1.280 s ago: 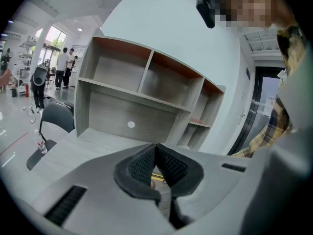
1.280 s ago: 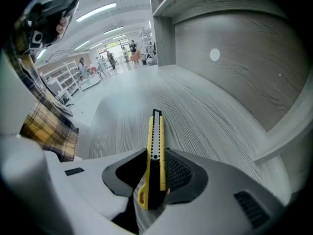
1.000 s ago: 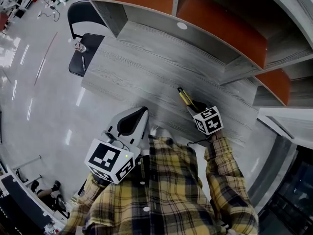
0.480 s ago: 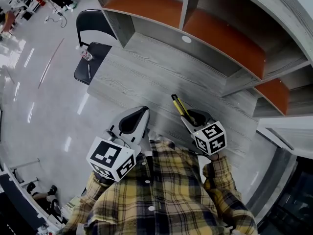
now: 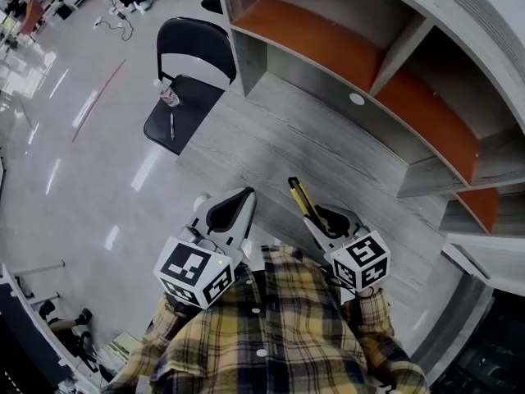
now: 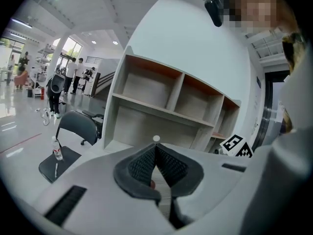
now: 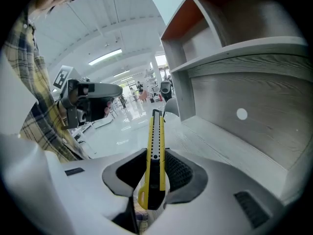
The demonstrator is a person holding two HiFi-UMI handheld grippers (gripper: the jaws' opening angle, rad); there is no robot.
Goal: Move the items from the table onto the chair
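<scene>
The utility knife [image 7: 155, 136] clamped in the right gripper [image 5: 321, 218] should be carried level to the chair [image 5: 197, 98], the left gripper [image 6: 156, 153] closed empty.

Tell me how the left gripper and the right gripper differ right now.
The right gripper clamps a yellow utility knife; the left gripper holds nothing. The left gripper's jaws meet at their tips; the right gripper's are parted by the knife. Both have dark ribbed pads.
</scene>
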